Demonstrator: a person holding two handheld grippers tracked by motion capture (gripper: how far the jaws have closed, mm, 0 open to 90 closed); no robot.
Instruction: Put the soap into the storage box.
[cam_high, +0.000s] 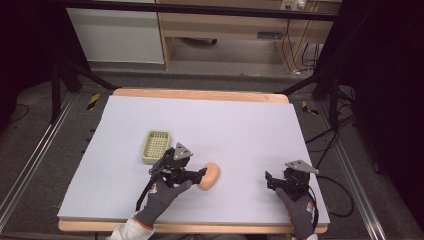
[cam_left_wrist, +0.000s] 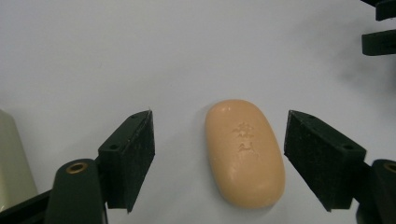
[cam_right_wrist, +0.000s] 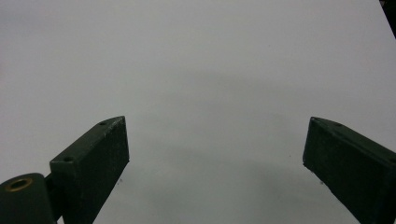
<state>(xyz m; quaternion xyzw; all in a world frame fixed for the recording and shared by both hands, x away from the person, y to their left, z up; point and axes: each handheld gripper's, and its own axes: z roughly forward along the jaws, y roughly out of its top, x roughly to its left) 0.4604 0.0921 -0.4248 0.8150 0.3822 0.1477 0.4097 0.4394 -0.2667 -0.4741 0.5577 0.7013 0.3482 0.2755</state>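
A peach oval bar of soap (cam_high: 210, 176) lies flat on the white table sheet (cam_high: 225, 125). In the left gripper view the soap (cam_left_wrist: 244, 151) shows an embossed mark and sits between the two black jaws without touching either. My left gripper (cam_high: 202, 174) is open around it, held by a gloved hand. A pale green slotted soap dish (cam_high: 156, 146) stands just left of that gripper; its edge (cam_left_wrist: 14, 163) shows at the left of the left gripper view. My right gripper (cam_high: 268, 180) rests open near the front right, over bare sheet (cam_right_wrist: 210, 93).
The wooden table edge (cam_high: 200, 94) runs along the far side. Cables (cam_high: 345, 200) trail off the right side of the table. The other gripper's black jaws (cam_left_wrist: 379, 32) show at the top right of the left gripper view.
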